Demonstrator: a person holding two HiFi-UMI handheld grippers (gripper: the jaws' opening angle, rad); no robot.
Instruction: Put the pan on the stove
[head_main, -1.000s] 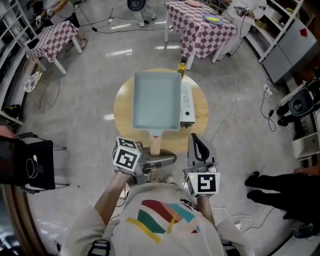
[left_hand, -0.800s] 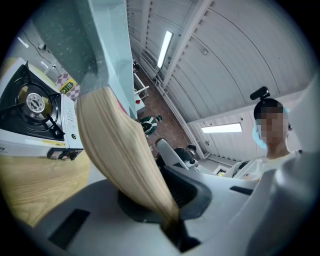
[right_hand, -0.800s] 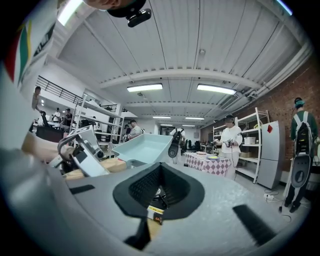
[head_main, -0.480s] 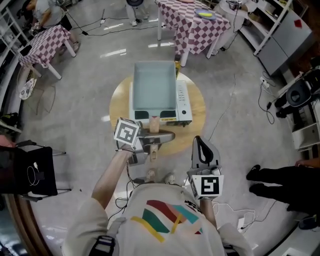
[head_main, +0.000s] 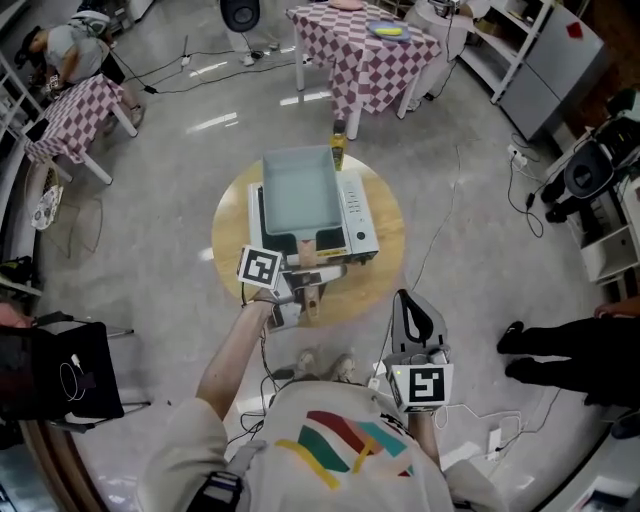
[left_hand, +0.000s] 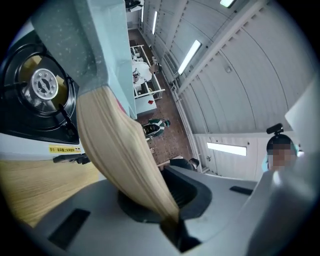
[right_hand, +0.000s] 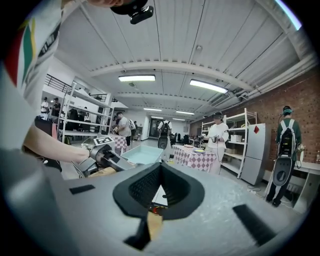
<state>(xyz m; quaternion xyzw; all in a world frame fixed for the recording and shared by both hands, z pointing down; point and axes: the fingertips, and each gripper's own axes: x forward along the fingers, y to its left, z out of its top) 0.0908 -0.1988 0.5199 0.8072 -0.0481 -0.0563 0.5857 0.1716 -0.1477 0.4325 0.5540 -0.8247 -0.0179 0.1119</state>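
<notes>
A pale blue rectangular pan hangs over the black top of a white portable stove on the round wooden table. My left gripper is shut on the pan's wooden handle. In the left gripper view the handle runs from between the jaws up to the pan, with the burner beneath it. Whether the pan rests on the stove I cannot tell. My right gripper is shut on nothing, near my body and off the table's right edge.
A small bottle stands at the table's far edge, just behind the stove. Checkered tables stand further off on the floor. A person's dark legs and shoes are at the right. Cables lie on the floor around the table.
My left gripper has carried the pan away from my body and lower, over the stove. The right gripper has drifted slightly and stays shut.
</notes>
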